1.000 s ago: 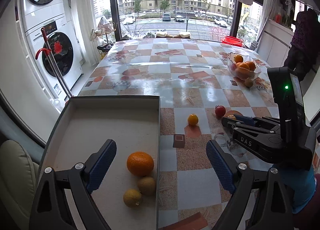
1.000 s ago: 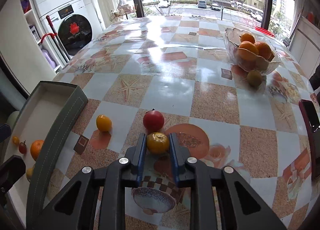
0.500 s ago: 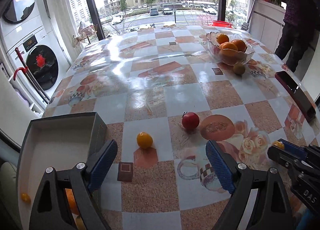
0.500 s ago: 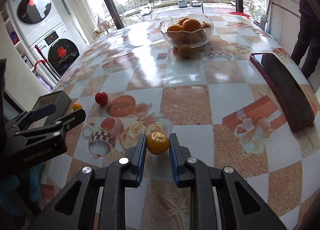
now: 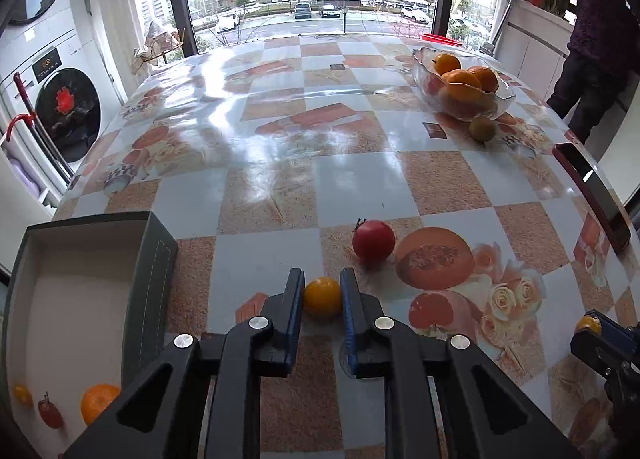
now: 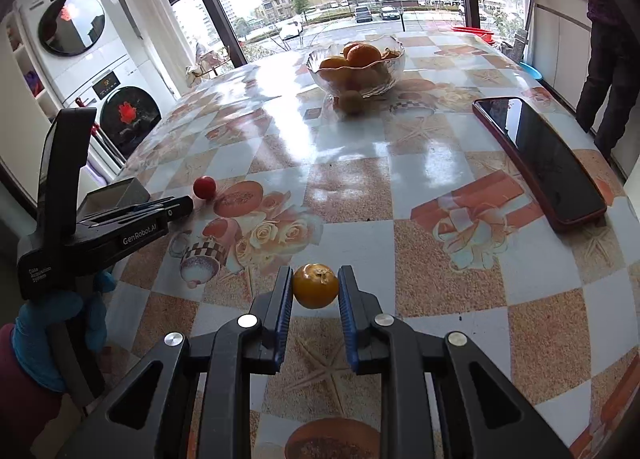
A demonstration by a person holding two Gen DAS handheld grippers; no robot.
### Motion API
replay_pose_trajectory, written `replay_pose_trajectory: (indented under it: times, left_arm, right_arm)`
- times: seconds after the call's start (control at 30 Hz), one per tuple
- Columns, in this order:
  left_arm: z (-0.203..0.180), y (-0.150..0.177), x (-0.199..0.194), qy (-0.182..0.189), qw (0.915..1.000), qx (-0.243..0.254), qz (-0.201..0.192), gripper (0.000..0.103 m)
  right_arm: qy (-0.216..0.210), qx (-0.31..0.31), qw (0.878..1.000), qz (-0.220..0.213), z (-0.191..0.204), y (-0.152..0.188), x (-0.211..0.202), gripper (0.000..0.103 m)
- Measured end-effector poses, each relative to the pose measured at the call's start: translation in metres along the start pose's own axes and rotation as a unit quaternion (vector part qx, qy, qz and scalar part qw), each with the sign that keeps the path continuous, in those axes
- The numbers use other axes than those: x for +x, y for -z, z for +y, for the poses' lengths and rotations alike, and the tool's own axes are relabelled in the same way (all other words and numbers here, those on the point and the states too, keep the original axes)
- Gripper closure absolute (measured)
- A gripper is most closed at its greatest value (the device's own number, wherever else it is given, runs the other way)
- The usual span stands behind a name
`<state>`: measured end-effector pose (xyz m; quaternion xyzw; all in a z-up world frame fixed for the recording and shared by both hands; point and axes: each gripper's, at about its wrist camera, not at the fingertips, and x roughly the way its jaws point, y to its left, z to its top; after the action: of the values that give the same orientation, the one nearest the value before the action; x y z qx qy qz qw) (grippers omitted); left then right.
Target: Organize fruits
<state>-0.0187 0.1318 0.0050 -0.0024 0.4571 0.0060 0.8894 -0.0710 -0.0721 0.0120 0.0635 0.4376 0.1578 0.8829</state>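
Your left hand-held gripper [image 5: 322, 297] is clamping small yellow fruit [image 5: 322, 296] sitting on counter [image 5: 360, 179], just right of gray box [image 5: 154, 255]. Red fruit [image 5: 373, 239] is lying just beyond. Your right hand-held gripper [image 6: 315, 286] is gripping orange-yellow fruit [image 6: 315, 285] above near counter. Glass bowl [image 6: 356, 69] of oranges is sitting far.
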Motion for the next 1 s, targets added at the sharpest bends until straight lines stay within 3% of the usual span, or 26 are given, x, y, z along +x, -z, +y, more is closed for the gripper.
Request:
replay_pose_trajectory:
  times: [0.2, 0.33, 0.37, 0.4, 0.43, 0.47, 0.53, 0.7, 0.77, 0.9, 0.97, 1.0]
  left_arm:
    - [-0.010, 0.055, -0.040, 0.015, 0.9998, 0.003, -0.009, 0.083]
    - [-0.013, 0.082, -0.058, 0.004, 0.9998, 0.005, -0.020, 0.083]
    - [-0.013, 0.085, -0.059, 0.001, 0.9997, 0.009, -0.024, 0.080]
    - [-0.012, 0.086, -0.059, -0.002, 0.9996, 0.012, -0.027, 0.063]
    - [-0.010, 0.085, -0.059, -0.009, 0.9995, 0.009, -0.028, 0.047]
    - [-0.008, 0.084, -0.060, -0.014, 0.9992, 0.000, -0.036, 0.023]
    - [-0.002, 0.080, -0.062, -0.008, 0.9982, -0.009, -0.059, 0.021]
    - [-0.002, 0.069, -0.042, -0.005, 0.9997, 0.009, -0.024, 0.019]
    - [0.002, 0.068, -0.041, 0.005, 0.9998, -0.002, -0.020, 0.017]
    - [-0.003, 0.070, -0.037, 0.012, 0.9998, 0.012, -0.011, 0.001]
    - [-0.004, 0.072, -0.037, 0.014, 0.9998, 0.011, -0.011, 0.001]
    - [-0.004, 0.072, -0.037, 0.014, 0.9998, 0.011, -0.012, 0.001]
  right_arm:
    - [0.028, -0.015, 0.999, 0.001, -0.003, 0.025, -0.010, 0.078]
    - [0.047, -0.032, 0.998, -0.007, 0.000, 0.040, -0.022, 0.078]
    - [0.049, -0.033, 0.998, -0.008, 0.000, 0.043, -0.024, 0.078]
    - [0.053, -0.035, 0.998, -0.010, 0.001, 0.045, -0.025, 0.077]
    - [0.061, -0.037, 0.997, -0.010, 0.002, 0.047, -0.027, 0.071]
    - [0.069, -0.039, 0.997, -0.011, 0.002, 0.048, -0.028, 0.054]
    - [0.082, -0.039, 0.996, -0.018, 0.002, 0.050, -0.030, 0.031]
    - [0.111, -0.039, 0.993, -0.007, 0.003, 0.041, -0.018, 0.029]
    - [0.119, -0.046, 0.992, 0.000, 0.007, 0.038, -0.012, 0.021]
    - [0.116, -0.059, 0.992, 0.002, 0.011, 0.040, -0.008, 0.013]
    - [0.107, -0.074, 0.991, 0.014, 0.014, 0.041, -0.004, 0.000]
    - [0.108, -0.076, 0.991, 0.014, 0.015, 0.041, -0.004, 0.000]
